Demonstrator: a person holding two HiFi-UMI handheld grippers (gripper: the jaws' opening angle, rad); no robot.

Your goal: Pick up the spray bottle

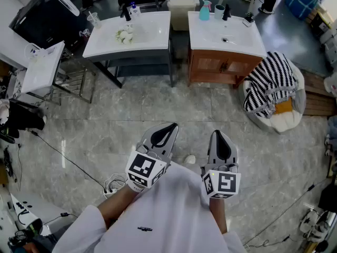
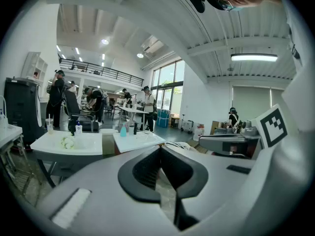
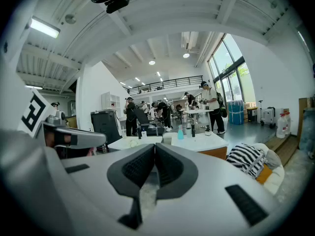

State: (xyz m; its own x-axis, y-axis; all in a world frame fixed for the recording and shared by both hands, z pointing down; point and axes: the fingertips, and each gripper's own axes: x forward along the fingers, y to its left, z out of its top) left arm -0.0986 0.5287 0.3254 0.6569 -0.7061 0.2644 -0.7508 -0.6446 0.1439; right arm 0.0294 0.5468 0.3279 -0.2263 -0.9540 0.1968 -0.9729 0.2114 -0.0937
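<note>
The teal spray bottle (image 1: 204, 10) stands at the back of the white top of a wooden vanity (image 1: 224, 62), far ahead of both grippers. It shows small in the left gripper view (image 2: 123, 130) and in the right gripper view (image 3: 180, 133). My left gripper (image 1: 172, 125) (image 2: 160, 149) hovers over the tiled floor, shut, with nothing between its pads. Beside it my right gripper (image 1: 218, 133) (image 3: 154, 145) is also shut and empty. Both point toward the vanity, a long way short of it.
A white sink table (image 1: 152, 41) stands left of the vanity, with a pale bin (image 1: 181, 7) between them at the back. A striped cloth on a beanbag (image 1: 271, 83) lies to the right. A black machine (image 1: 42, 15) and floor cables (image 1: 113, 186) are at the left.
</note>
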